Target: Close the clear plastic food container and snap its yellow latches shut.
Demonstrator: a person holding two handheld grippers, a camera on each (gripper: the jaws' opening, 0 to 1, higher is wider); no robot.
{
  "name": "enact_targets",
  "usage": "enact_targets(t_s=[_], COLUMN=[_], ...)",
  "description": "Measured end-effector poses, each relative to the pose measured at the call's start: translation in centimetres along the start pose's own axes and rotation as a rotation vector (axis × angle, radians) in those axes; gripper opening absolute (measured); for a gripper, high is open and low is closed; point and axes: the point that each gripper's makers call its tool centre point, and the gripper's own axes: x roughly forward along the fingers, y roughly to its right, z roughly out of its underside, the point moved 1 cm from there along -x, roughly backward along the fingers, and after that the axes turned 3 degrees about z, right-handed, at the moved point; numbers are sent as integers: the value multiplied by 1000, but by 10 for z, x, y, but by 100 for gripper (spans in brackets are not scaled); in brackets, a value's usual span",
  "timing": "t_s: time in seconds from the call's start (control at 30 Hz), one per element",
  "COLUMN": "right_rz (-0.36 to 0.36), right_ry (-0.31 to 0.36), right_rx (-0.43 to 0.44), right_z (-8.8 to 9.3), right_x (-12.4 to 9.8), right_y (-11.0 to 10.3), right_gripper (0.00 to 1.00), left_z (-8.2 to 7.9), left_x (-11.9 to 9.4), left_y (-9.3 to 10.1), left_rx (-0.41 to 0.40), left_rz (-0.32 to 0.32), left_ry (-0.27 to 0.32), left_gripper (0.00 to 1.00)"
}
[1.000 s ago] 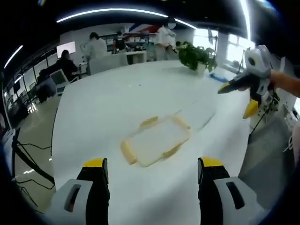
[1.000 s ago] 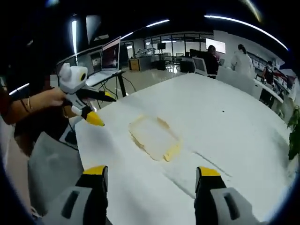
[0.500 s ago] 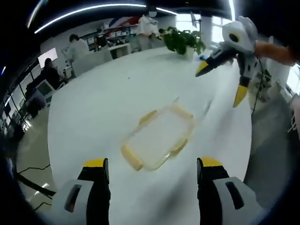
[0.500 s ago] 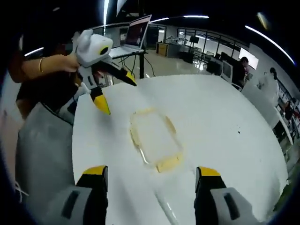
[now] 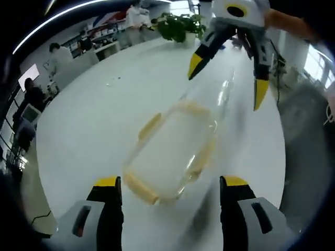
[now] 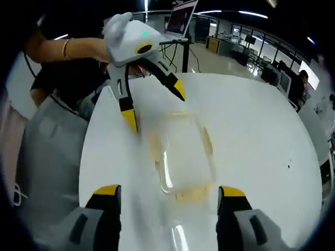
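Note:
The clear plastic food container [image 5: 170, 149] lies flat on the white round table [image 5: 94, 115], with yellow latches [image 5: 139, 186] sticking out from its sides. My left gripper [image 5: 170, 183] is open just short of its near end. My right gripper [image 5: 227, 79] hangs open above the far end, yellow tips spread. In the right gripper view the container [image 6: 183, 157] lies lengthwise ahead with a yellow latch [image 6: 189, 194] nearest. There my right gripper [image 6: 168, 189] is open before it, and my left gripper [image 6: 154, 104] is open over the far end. Neither touches it.
A potted plant [image 5: 180, 26] stands at the table's far side, with people at desks [image 5: 57, 52] beyond. A laptop [image 6: 180, 18] sits on a stand past the table edge. The person's grey clothing [image 6: 47, 151] is close to the table rim [image 6: 86, 157].
Both grippers have come in and down over the container from opposite ends, so it looms larger in both views. The jaws stay open and the container has not moved.

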Motion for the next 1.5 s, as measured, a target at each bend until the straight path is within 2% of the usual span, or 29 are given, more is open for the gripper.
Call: enact_targets(t_s=[0.1, 0.27, 0.4, 0.53, 0.6, 0.7, 0.77, 0.8, 0.87, 1.07, 1.1, 1.13, 1.5], right_rz=[-16, -24, -31, -15, -17, -22, -23, -3, 5, 2, 1, 3, 2], right_ry=[-40, -65, -133, -206, -208, -241, -272, -252, -259, -262, -259, -258, -270], right_rx=[-1, 3, -29, -71, -80, -64, -22, -40, -37, -51, -53, -51, -53], right_z=[-2, -12, -3, 9, 9, 15, 22, 18, 20, 22, 22, 23, 25], right_x=[15, 37, 53, 61, 65, 71, 72, 71, 71, 70, 70, 70, 69], right_y=[7, 14, 15, 20, 20, 25, 27, 31, 33, 33, 33, 33, 32], right_gripper=[75, 77, 79, 80, 82, 85, 83, 83, 83, 83, 84, 84, 82], left_z=[-2, -5, 0, -1, -2, -7, -5, -2, 4, 14, 11, 11, 9], left_x=[6, 15, 18, 22, 24, 26, 29, 31, 33, 41, 43, 44, 44], left_y=[-5, -11, -17, -27, -30, -31, -30, -30, -31, -26, -23, -22, -20], left_rx=[35, 94, 165, 142, 131, 101, 94, 107, 137, 142, 98, 94, 127], left_rz=[11, 50, 76, 77, 84, 101, 114, 117, 121, 151, 161, 164, 175], left_ry=[-19, -62, -125, -116, -109, -90, -96, -111, -142, -194, -170, -169, -153], left_gripper=[75, 75, 79, 79, 79, 77, 77, 77, 77, 76, 76, 76, 74])
